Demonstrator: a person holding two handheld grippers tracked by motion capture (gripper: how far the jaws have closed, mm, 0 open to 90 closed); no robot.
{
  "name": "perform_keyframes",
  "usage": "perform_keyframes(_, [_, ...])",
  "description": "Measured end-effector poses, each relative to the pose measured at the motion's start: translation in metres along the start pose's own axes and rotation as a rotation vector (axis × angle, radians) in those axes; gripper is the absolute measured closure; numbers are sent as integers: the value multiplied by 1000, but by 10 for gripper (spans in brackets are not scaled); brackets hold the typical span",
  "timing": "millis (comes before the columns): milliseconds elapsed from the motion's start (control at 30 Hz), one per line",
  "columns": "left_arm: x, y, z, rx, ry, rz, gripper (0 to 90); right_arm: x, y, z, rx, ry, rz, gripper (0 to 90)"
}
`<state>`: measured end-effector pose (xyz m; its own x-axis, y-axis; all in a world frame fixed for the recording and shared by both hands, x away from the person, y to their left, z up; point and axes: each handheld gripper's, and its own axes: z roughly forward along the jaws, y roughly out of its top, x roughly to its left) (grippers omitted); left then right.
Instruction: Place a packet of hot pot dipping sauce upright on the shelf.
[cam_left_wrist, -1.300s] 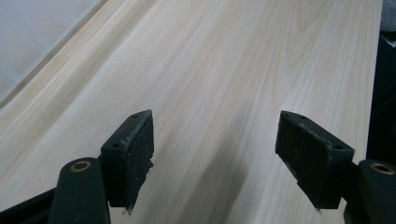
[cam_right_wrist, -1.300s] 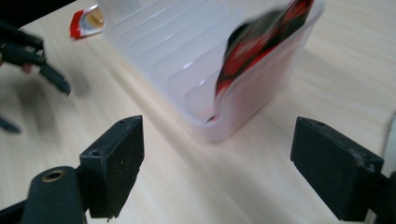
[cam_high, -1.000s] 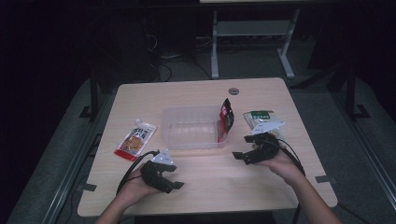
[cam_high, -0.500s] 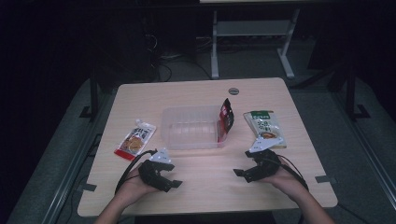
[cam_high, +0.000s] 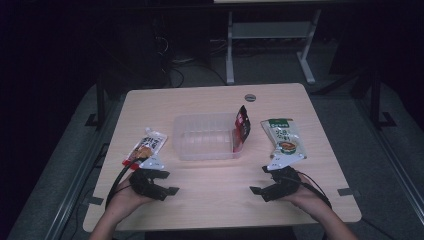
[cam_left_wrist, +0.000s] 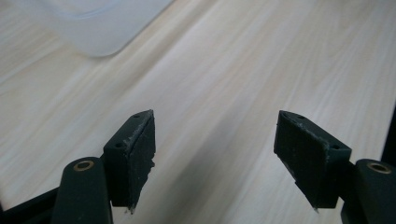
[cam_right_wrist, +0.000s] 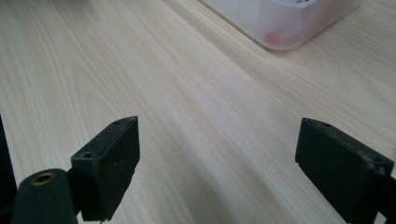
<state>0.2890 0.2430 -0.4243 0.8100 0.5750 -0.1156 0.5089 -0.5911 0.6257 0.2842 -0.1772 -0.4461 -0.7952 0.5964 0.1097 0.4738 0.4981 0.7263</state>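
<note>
Green packet (cam_high: 282, 142) now uncovered on the table (cam_high: 215, 200), your right gripper (cam_high: 261, 180) drawn back near you, jaws apart, empty, your left gripper (cam_high: 164, 182) likewise apart, shifted slightly.

Since the first earlier picture, the right hand-held gripper (cam_high: 262, 181) has drawn back from the green packet (cam_high: 283, 140) toward the near edge of the bench (cam_high: 215, 200), uncovering the packet, and now rests just short of the packet's near end, jaws apart. The left hand-held gripper (cam_high: 161, 183) has edged a little away from the bench's near edge, toward the orange packet (cam_high: 148, 146).
</note>
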Motion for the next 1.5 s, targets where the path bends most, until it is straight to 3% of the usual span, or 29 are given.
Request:
perform_keyframes(400, [35,-9,-27,-33,102,-77,296,2,0,3,13,8,-5,136])
perform_keyframes(867, [71,4,-41,-56,218,-129,289,0,0,4,15,-3,2,137])
perform_keyframes(1100, [89,12,-38,-79,252,-162,287,0,0,3,14,-3,6,137])
perform_keyframes(1500, [121,19,-16,-24,299,-223,270,-1,0,2,12,-5,7,137])
